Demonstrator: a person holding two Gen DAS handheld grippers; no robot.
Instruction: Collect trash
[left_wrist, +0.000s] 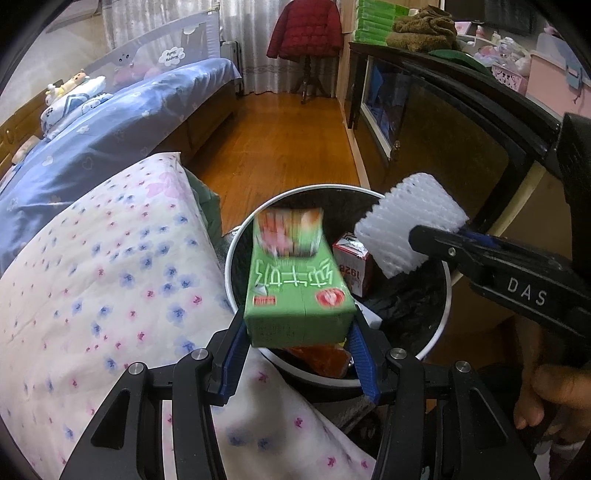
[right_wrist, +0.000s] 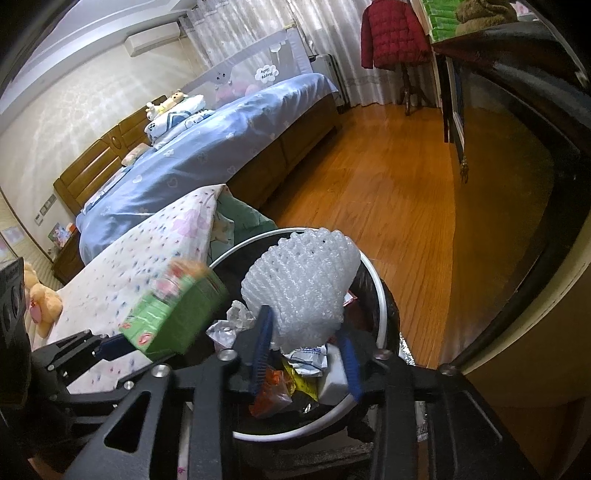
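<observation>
Above the round white-rimmed trash bin (left_wrist: 445, 295), lined with a black bag, both grippers were carrying pieces of rubbish. From the left wrist view, the left gripper (left_wrist: 299, 332) was clenched on a green carton (left_wrist: 295, 288), its blue fingers (left_wrist: 236, 354) pressed against the carton's two lower sides, the box tilted up over the near edge of the bin. The right gripper (right_wrist: 306, 354) grasped a white foam net sleeve (right_wrist: 303, 284) between its blue fingers (right_wrist: 260, 350), holding it directly over the bin's opening; the same sleeve showed in the left view at the tip of the black right tool, over the bin's far right side. Inside the bin lay a small red-and-white box (left_wrist: 354, 266), crumpled white paper (right_wrist: 236, 317), an orange wrapper (right_wrist: 273, 391) and a yellow packet (right_wrist: 303, 384). Just beside the bin, to its left, lay a floral-print quilt (left_wrist: 103, 280), with a blue-covered bed (right_wrist: 207, 155) behind it. A wooden floor (left_wrist: 288, 147) stretched beyond the bin toward a red jacket (left_wrist: 306, 29) hanging on a stand
</observation>
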